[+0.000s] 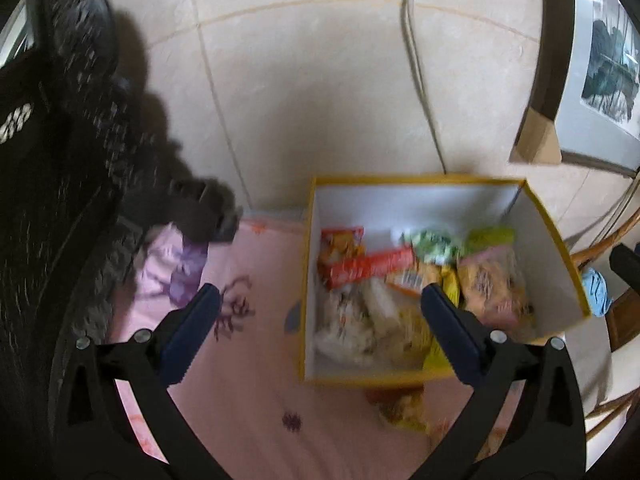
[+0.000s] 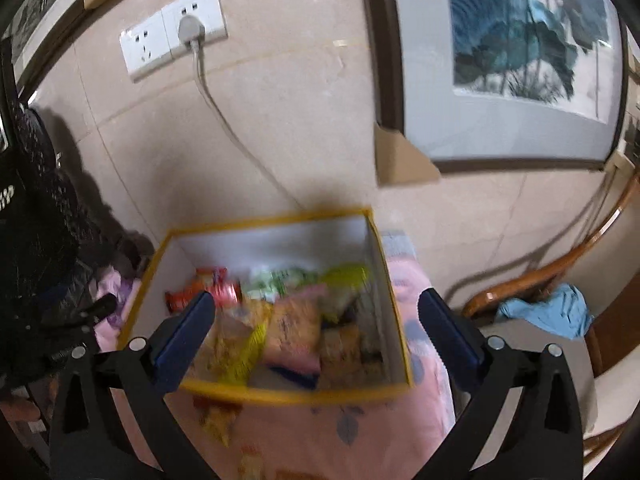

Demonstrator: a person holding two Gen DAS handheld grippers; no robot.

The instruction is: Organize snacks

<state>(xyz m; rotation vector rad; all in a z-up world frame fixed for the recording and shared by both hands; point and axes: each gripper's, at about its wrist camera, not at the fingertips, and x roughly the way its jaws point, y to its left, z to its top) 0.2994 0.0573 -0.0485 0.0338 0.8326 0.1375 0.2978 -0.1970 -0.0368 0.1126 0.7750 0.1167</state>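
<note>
Snacks: packets [image 1: 400,292] are lying piled inside the yellow-rimmed box [image 2: 280,394], red, green and orange wrappers blurring together.
Box: it is sitting open-topped on the pink floral cloth [image 1: 240,360], near the tiled wall [image 1: 320,100].
Stray packet: one [image 1: 400,404] is lying on the cloth just outside the box's near wall.
Left gripper [image 1: 318,300]: fingers are standing spread wide, holding nothing.
Right gripper [image 2: 316,308]: fingers are standing spread over the box, holding nothing.
</note>
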